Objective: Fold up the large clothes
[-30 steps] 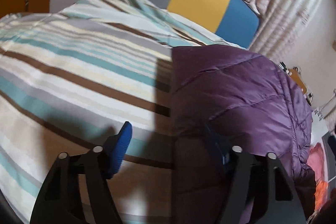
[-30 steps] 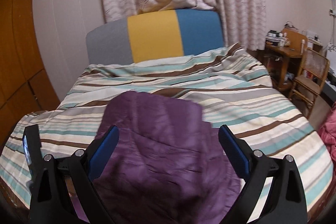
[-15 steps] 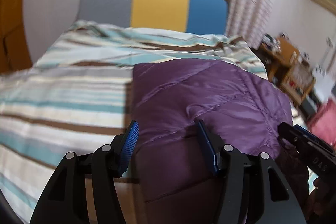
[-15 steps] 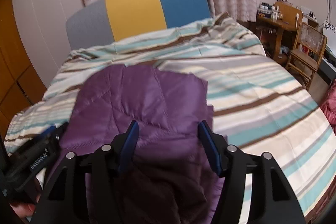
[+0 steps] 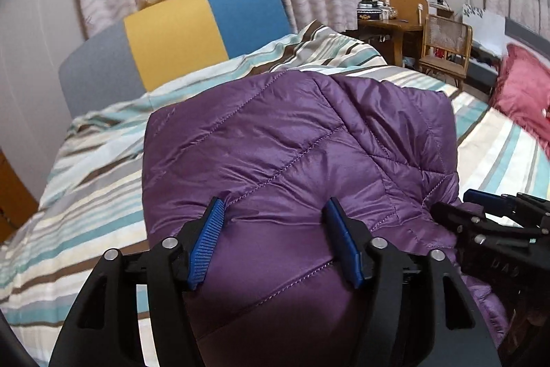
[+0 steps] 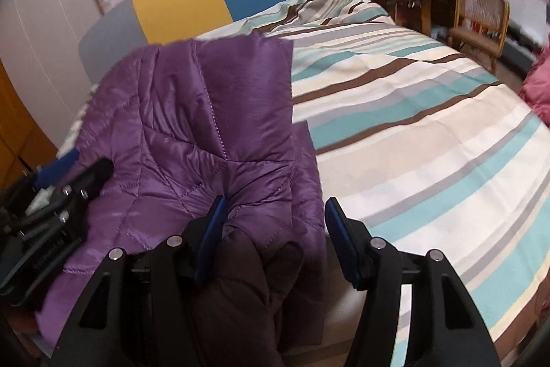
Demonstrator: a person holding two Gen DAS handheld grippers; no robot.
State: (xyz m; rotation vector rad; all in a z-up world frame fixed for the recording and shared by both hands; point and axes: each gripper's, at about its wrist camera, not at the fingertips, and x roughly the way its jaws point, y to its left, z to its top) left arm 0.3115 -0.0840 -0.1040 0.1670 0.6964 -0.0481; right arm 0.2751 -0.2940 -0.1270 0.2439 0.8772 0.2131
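Observation:
A purple quilted jacket (image 5: pixel 292 143) lies folded on the striped bed cover (image 5: pixel 86 195). My left gripper (image 5: pixel 275 212) hovers over its near part. The jaws are opening, with smooth fabric between them and the pads not clamping it. My right gripper (image 6: pixel 276 212) is low at the jacket's (image 6: pixel 206 112) near right edge. Bunched fabric lies between its half-spread jaws, the left pad sits against a crease, and the right pad stands just off the edge. Each gripper shows in the other's view: the right gripper (image 5: pixel 488 215) at the jacket's right side, the left gripper (image 6: pixel 68 174) at its left.
The bed cover (image 6: pixel 412 126) spreads wide to the right of the jacket. A grey, yellow and blue headboard (image 5: pixel 178 36) stands behind, under curtains. A wooden desk (image 5: pixel 388 19) and a chair (image 5: pixel 447 43) stand at the far right, with a pink cloth (image 5: pixel 522 92) near them.
My left gripper rolled level and slid right, from the bed cover onto the jacket. My right gripper dropped toward the jacket's near right edge, and its jaws narrowed from wide open.

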